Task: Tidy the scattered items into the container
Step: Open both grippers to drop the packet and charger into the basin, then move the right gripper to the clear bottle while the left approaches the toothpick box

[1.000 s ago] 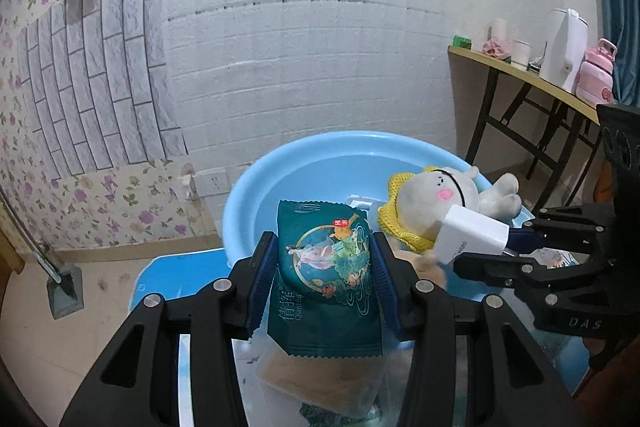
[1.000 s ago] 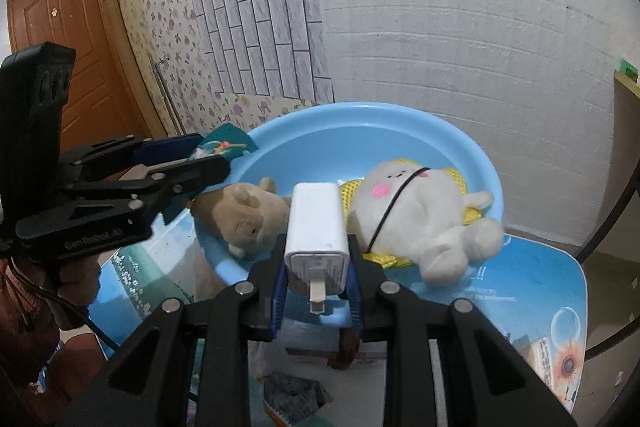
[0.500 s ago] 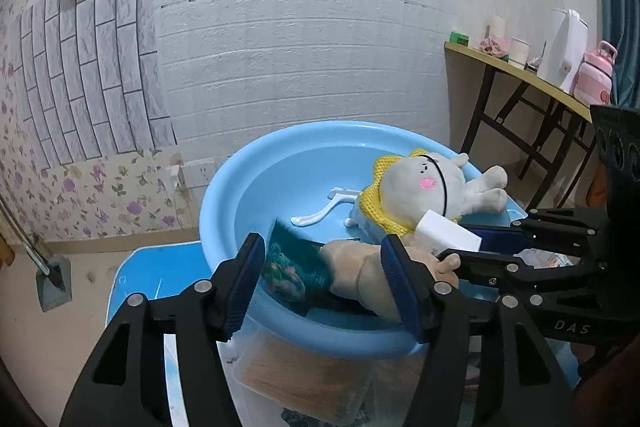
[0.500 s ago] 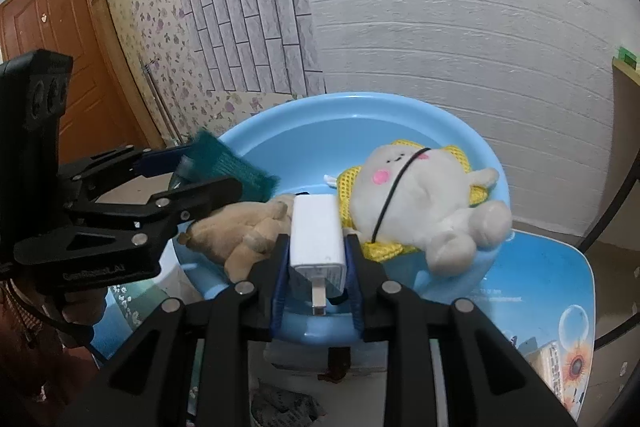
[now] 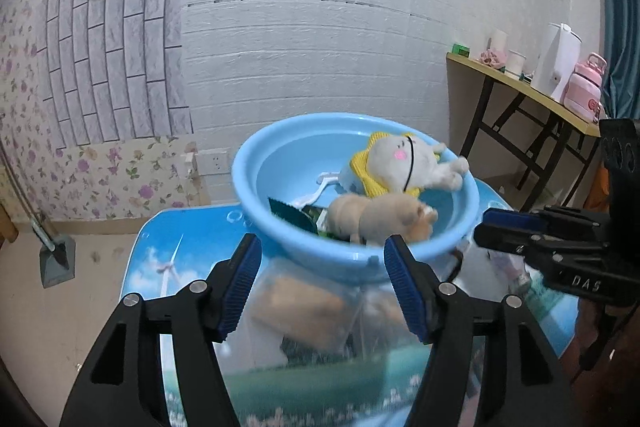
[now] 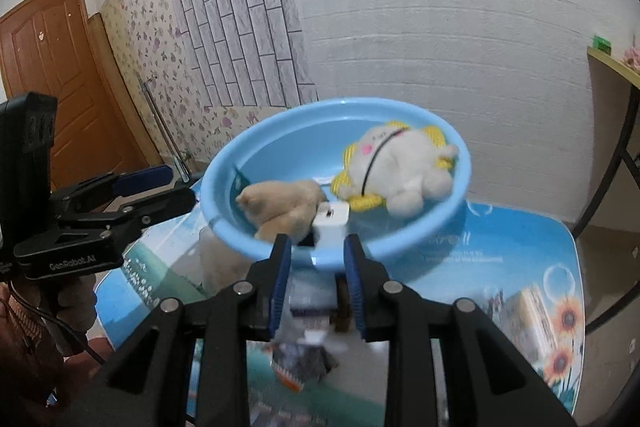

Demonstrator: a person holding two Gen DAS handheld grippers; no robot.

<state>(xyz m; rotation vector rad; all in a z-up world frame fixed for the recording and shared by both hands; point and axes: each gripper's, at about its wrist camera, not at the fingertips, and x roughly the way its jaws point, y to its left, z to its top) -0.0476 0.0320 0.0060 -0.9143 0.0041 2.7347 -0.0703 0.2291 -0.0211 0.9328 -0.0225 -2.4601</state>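
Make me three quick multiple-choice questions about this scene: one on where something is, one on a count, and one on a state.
1. Where is the green snack packet?
A. on the floor
B. in the blue basin
C. on the side table

2. How many plush toys lie in the basin?
A. one
B. two
C. three

3. The white charger is:
A. plugged into a wall socket
B. lying loose in the basin
C. wrapped in a bag

Answers:
1 B, it leans beside the tan plush.
2 B, the tan plush and the white plush.
3 B, it rests clear of the right gripper.
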